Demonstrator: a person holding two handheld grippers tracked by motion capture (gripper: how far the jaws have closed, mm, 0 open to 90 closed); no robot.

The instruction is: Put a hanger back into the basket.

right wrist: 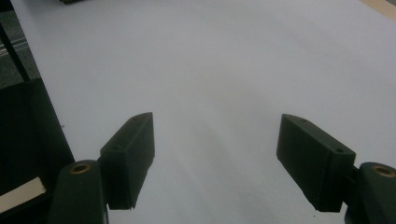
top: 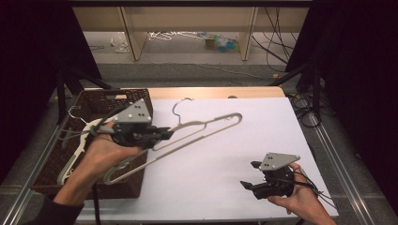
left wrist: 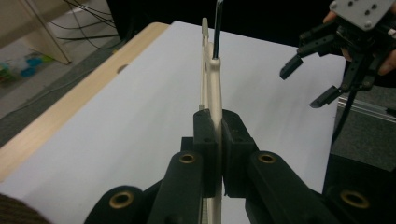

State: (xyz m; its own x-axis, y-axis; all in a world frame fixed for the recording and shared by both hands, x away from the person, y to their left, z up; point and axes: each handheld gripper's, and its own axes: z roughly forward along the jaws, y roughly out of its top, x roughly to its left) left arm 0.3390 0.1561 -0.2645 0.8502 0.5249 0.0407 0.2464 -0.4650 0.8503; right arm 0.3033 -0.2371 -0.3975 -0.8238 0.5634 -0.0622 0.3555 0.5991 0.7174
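Left tool (left wrist: pixel 218 154) masking hanger (left wrist: pixel 214 88) bar.

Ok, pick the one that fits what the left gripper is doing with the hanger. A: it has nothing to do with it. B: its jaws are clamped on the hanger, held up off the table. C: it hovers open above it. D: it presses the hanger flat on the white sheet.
B: the left gripper has its jaws shut on the pale hanger, which hangs tilted in the air above the table beside the basket.
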